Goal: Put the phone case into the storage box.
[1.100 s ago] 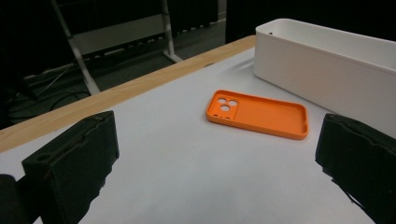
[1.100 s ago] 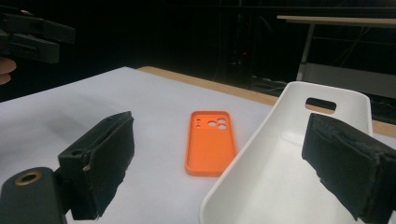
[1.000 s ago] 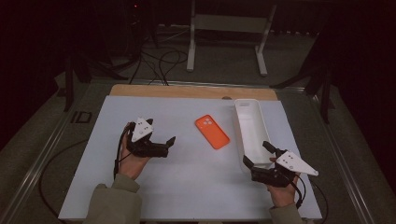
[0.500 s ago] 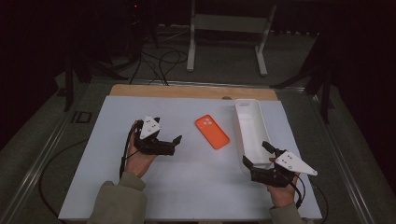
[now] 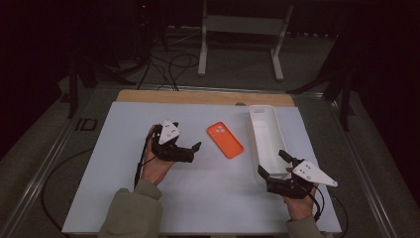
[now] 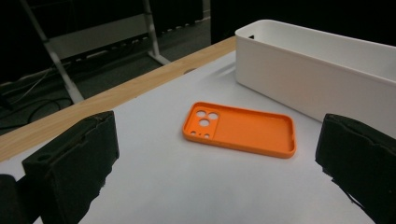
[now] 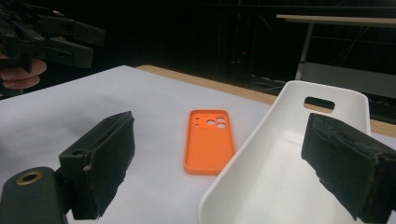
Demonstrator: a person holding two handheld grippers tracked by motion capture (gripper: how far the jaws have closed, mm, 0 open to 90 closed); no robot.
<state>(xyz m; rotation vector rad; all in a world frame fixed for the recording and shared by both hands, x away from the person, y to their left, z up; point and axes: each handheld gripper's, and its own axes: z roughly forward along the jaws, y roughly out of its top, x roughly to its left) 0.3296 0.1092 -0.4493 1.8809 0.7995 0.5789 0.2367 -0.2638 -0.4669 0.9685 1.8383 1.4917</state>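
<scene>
- Left gripper (image 5: 194,150): a second ago it sat well to the left of the orange phone case (image 5: 225,140); now it has moved in and lies near the case's left side, tips pointing at it but not touching. Its jaws are spread wide and hold nothing. In the left gripper view the case (image 6: 240,129) lies framed between the two black pads, which suggests the hand is lining up for a grasp.
- Orange phone case: it lies flat on the white table mat (image 5: 109,163), hollow side up, camera cut-outs at its far end. It has not moved over the last second. No gripper touches it.
- White bin (image 5: 267,136): long and narrow, it stands just right of the case, apart from it, and looks empty. It has not shifted either. I judge it the likely place for the case to go.
- Right gripper (image 5: 273,164): right of the case and nearer the person, at the bin's near end, in about the same spot as a second ago. Its jaws are spread too, empty, straddling the bin's near rim (image 7: 261,172) in the right gripper view.
- Meaning: only the left hand is approaching, so the pick-up seems about to begin; the case is flat and thin, so catching an edge will need care.
</scene>
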